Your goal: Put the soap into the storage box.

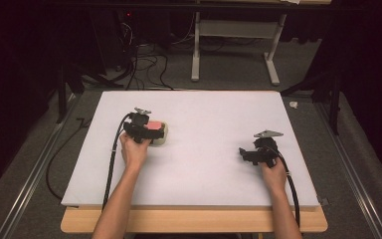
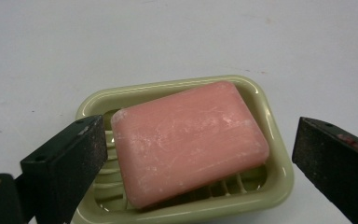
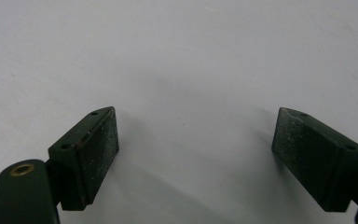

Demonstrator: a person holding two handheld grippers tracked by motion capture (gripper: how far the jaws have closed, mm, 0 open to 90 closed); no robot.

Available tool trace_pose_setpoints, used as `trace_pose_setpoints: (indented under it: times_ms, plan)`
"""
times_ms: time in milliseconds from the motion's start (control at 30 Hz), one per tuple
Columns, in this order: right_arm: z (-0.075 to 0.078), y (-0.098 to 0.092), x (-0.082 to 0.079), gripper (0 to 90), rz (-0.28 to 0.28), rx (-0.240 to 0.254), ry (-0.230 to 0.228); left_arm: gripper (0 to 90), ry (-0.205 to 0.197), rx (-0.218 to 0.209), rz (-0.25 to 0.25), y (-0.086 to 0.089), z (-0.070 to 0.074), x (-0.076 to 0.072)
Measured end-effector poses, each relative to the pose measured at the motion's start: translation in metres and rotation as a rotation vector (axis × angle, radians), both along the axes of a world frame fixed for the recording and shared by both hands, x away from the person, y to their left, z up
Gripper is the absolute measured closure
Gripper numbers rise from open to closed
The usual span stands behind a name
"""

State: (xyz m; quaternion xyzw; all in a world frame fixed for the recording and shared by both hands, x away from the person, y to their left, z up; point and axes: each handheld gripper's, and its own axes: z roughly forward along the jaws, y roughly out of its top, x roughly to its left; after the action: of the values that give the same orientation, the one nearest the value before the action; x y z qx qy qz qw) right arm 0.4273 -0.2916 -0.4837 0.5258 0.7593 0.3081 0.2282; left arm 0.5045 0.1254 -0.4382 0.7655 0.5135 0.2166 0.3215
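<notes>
Straddling our left claw [image 2: 200, 154], spread apart, pink soap bar [image 2: 189, 140] lies centre-frame, long axis running toward upper right.

The pink soap bar [image 2: 186, 140] looked waxy and scuffed. Its green dish [image 2: 270, 116] was glossy plastic. The white tabletop [image 2: 121, 42] looked matt.

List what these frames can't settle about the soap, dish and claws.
- Soap dish: near rim cut off by the left gripper view's bottom edge; left corner behind a jaw.
- Dish floor: mostly hidden under the soap.
- High view: left claw covers part of the soap; the gap between them is too small to judge.
</notes>
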Motion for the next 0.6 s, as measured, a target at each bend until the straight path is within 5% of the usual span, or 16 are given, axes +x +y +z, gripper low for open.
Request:
trace_pose_setpoints:
  times_ms: [600]
  plan:
    - [0.000,0.000,0.000,15.3,0.000,0.000,0.000,7.5,-0.067,-0.044,-0.051,0.017,0.023,-0.036]
